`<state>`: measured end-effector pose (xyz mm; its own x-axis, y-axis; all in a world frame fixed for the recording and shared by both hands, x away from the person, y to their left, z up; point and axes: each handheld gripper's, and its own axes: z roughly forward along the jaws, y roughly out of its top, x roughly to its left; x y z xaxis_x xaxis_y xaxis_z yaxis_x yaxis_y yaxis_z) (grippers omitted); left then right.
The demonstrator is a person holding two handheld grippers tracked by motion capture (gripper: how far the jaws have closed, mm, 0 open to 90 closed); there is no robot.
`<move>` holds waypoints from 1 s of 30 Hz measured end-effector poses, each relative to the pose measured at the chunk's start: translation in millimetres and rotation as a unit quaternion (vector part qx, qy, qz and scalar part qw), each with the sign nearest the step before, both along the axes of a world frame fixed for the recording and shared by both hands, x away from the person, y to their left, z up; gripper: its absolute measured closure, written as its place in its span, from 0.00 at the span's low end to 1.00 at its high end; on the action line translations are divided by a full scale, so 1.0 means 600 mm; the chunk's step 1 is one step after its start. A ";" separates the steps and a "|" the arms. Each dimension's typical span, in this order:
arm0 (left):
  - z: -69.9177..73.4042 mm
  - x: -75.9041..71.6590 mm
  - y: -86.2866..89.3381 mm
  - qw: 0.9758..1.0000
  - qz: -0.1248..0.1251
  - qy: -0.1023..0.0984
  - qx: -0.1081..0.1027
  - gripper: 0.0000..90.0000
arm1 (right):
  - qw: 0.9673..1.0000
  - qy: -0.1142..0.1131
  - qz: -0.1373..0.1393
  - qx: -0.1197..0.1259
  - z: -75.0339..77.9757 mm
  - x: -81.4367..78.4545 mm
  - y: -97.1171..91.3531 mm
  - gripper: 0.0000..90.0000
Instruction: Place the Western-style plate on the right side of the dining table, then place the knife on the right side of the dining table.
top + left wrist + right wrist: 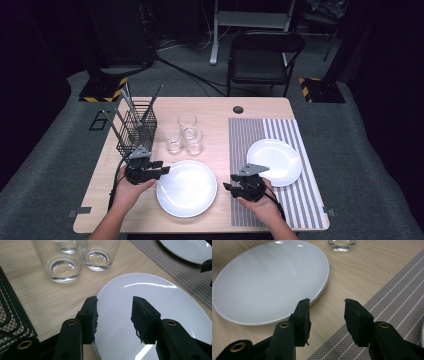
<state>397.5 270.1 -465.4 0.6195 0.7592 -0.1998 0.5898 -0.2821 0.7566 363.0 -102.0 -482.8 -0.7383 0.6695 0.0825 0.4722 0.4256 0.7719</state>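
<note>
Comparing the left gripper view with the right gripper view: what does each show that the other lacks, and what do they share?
Left gripper view alone: the wire basket, three glasses, the second plate lying on the mat, and the left gripper over the near plate's rim. Right gripper view alone: the right gripper, open over bare wood beside that plate. Both: the near white plate, the striped mat, the wooden table.

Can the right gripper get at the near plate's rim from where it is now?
Probably yes. The right gripper stands open beside the near plate, with bare table between its jaws and the rim.
</note>
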 end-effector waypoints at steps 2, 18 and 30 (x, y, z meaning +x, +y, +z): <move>0.000 0.000 0.001 1.000 0.001 -0.002 -0.003 0.61 | 1.000 0.001 0.010 0.002 -0.001 -0.001 0.004 0.62; 0.022 -0.001 0.022 1.000 0.008 -0.002 -0.021 0.61 | 1.000 0.000 0.025 -0.005 -0.006 -0.004 0.013 0.57; 0.048 -0.005 0.041 0.999 0.024 -0.001 -0.029 0.64 | 1.000 0.004 0.024 -0.008 -0.003 -0.005 0.014 0.58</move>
